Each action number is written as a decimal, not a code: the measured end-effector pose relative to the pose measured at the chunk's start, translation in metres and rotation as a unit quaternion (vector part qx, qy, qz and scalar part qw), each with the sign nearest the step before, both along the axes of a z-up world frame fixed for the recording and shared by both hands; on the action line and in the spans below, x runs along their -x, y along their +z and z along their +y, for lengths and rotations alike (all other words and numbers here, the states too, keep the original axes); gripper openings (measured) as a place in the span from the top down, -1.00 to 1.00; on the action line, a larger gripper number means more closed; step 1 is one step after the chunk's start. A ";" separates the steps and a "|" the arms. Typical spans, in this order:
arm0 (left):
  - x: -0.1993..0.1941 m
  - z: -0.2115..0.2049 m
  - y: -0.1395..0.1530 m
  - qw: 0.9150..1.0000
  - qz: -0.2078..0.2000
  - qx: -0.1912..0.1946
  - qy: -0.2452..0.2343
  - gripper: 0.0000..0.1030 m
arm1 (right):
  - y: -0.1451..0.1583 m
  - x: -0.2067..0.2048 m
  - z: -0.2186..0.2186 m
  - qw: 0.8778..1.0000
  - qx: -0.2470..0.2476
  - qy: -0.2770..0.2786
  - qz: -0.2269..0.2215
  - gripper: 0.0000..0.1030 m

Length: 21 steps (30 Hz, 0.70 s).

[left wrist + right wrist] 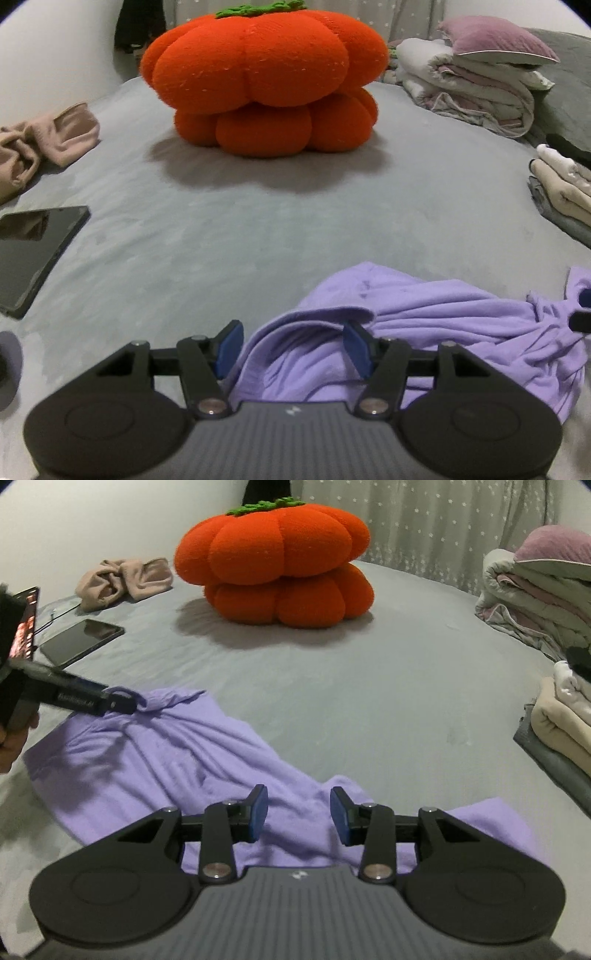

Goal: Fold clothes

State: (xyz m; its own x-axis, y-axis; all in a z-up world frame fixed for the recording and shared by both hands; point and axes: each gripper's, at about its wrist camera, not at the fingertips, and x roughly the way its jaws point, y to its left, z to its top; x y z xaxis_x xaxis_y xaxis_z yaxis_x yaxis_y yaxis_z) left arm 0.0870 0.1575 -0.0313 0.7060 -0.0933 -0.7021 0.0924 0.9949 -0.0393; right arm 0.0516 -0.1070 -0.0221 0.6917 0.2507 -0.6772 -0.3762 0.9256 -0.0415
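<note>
A crumpled lilac garment (pixel 177 760) lies bunched along the near edge of the grey bed (pixel 369 701). The left gripper (pixel 291 343) straddles a fold, jaws apart. The right gripper (pixel 299 814) hovers above the cloth, jaws apart, holding nothing.

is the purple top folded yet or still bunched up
Not folded: the purple top lies crumpled on the grey bed sheet, gathered in wrinkles, no flat folded edges.

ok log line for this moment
purple shirt crumpled on bed | left jaws around shirt, grip unclear | right jaws open above shirt
</note>
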 end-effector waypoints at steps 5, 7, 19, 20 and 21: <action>-0.001 -0.011 0.000 0.999 -0.015 -0.001 -0.031 -0.16 | -0.004 -0.021 -0.006 1.000 0.008 -0.018 0.010 0.19; 0.000 -0.017 0.001 0.999 -0.020 0.001 -0.049 -0.16 | -0.009 -0.030 -0.008 0.999 0.015 -0.024 0.016 0.19; -0.016 -0.010 0.001 0.998 0.013 0.048 -0.028 0.80 | -0.032 -0.050 -0.006 0.998 0.035 -0.015 0.052 0.93; -0.016 -0.006 0.001 0.998 0.013 0.054 -0.020 0.84 | -0.030 -0.050 -0.005 0.998 0.039 -0.015 0.049 0.94; -0.017 -0.003 0.002 0.998 0.012 0.059 -0.011 0.88 | -0.029 -0.050 -0.005 0.998 0.042 -0.016 0.045 0.94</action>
State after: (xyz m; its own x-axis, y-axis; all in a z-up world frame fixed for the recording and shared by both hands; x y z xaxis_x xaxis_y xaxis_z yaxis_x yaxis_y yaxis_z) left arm 0.1040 0.1545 -0.0298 0.6861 -0.1918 -0.7018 0.1124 0.9810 -0.1583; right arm 0.1013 -0.1116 -0.0509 0.6338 0.1688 -0.7549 -0.3524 0.9317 -0.0876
